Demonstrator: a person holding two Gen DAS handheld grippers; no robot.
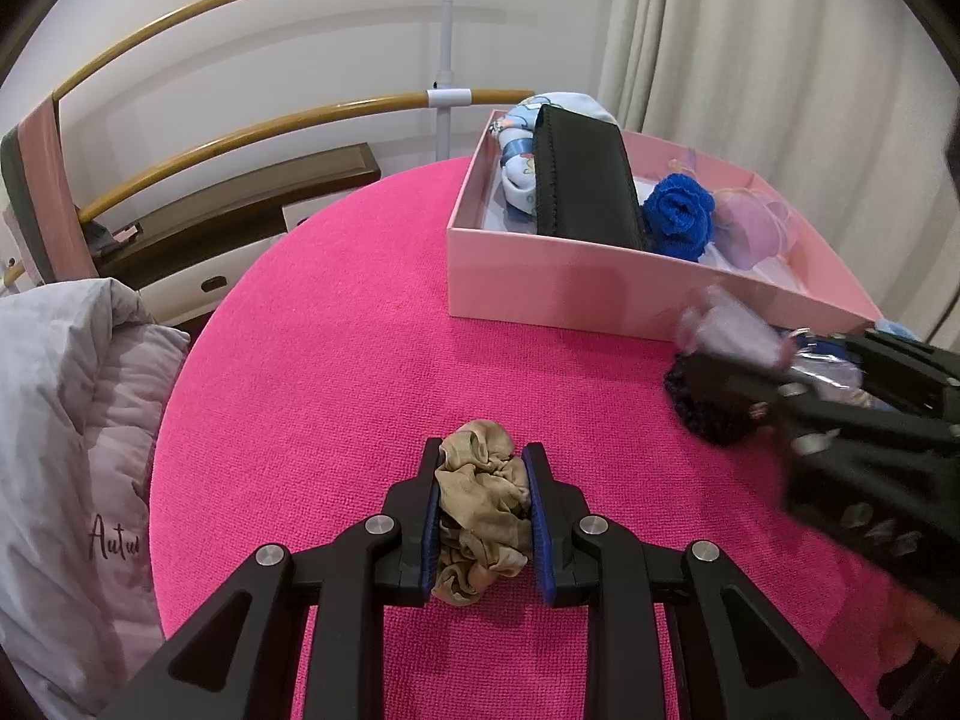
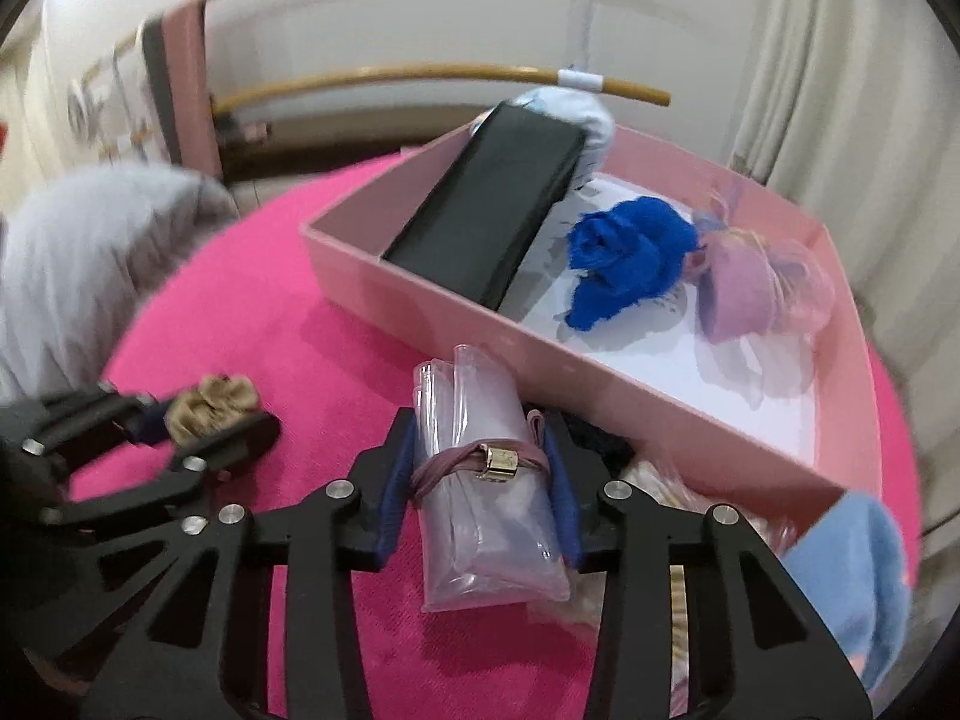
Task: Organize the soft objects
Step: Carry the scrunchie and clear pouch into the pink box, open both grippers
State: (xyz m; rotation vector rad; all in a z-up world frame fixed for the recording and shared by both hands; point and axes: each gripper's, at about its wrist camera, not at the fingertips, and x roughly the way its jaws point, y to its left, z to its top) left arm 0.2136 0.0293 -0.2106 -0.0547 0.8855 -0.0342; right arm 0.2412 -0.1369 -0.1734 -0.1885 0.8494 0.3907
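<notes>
Sitting between the left tool's [image 1: 482, 495] pads, tan scrunchie [image 1: 480, 516] squeezed.

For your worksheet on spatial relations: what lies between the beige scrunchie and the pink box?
Only bare pink cloth lies between the scrunchie and the box, seen in the left wrist view.

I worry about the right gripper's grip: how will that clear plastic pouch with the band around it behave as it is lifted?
The clear pouch looks glossy, so it may slip between the right gripper fingers. The band wrapped round it probably adds some friction. It looks soft and light, so its free ends will likely sag rather than stay stiff.
</notes>
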